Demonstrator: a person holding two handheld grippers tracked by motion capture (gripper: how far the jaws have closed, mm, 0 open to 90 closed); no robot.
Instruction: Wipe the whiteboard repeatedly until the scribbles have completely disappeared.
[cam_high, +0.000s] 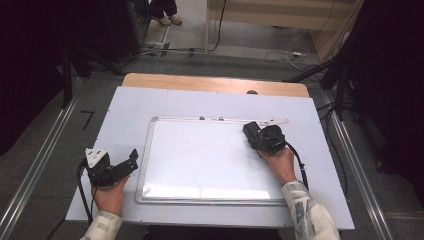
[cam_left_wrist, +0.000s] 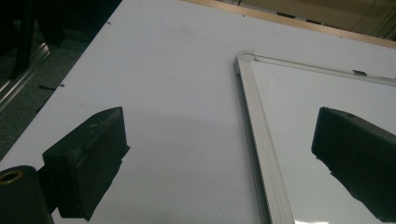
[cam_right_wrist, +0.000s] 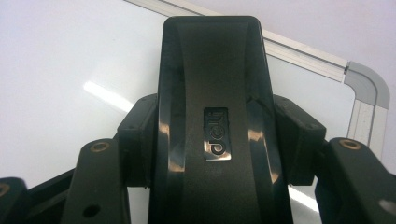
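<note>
Black plastic filled the jaws of the right hand-held gripper (cam_high: 252, 131), which was clamped on an eraser (cam_right_wrist: 212, 107) with a small silver logo on its back. In the high view it sat at the upper right of the whiteboard (cam_high: 200, 160), pressed down near the top frame. The board's surface looked white and bare of marks, so the wiping seemed nearly or wholly done; what was left, as far as I could judge, was to lift the eraser away and set it down. The left hand-held gripper (cam_high: 131, 159) held nothing, its jaws spread wide, resting at the lower left of the frame just beside the board's left edge, on the pale sheet covering the desk (cam_high: 120, 110).
</note>
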